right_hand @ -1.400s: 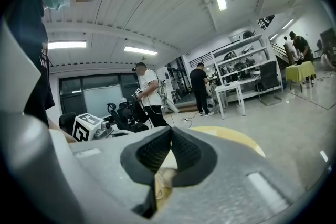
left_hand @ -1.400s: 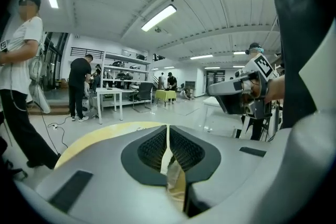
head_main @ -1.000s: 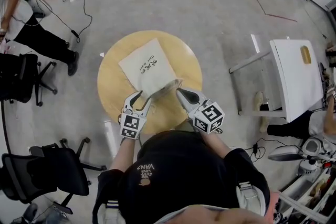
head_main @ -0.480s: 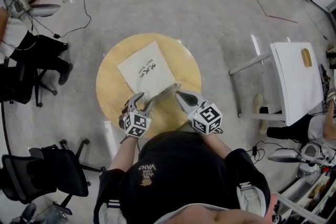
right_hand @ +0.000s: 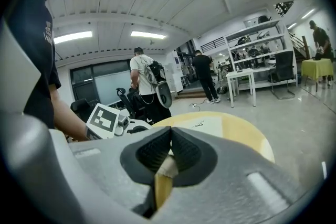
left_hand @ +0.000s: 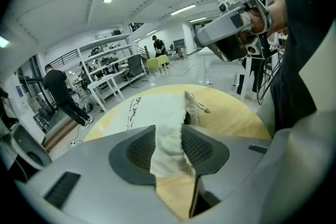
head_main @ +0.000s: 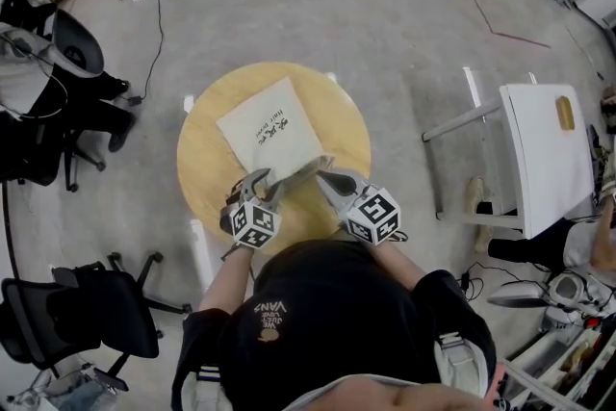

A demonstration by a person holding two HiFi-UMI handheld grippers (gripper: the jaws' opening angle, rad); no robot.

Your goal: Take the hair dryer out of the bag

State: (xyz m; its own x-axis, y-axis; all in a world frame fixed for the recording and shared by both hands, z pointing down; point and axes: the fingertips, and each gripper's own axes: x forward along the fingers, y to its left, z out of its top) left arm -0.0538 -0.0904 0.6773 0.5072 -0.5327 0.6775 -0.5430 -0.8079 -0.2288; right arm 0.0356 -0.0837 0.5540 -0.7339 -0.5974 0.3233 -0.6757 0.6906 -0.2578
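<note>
Round wood table (head_main: 204, 159), floppy cloth bag (head_main: 269, 125) flat on it, hair dryer presumably inside, unseen; right gripper (head_main: 322, 176) pinches bag mouth, left gripper (head_main: 262, 180) jaws just closing round cloth, loose. Dryer likely rigid, so grab handle.

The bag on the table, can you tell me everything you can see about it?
The bag is a cream cloth tote with dark print on top. It lies mostly flat on the round wooden table, its near edge lifted toward the person. The right gripper is shut on that edge. The left gripper has just been closing its jaws, with a fold of the cloth between them. Nothing inside shows.
</note>
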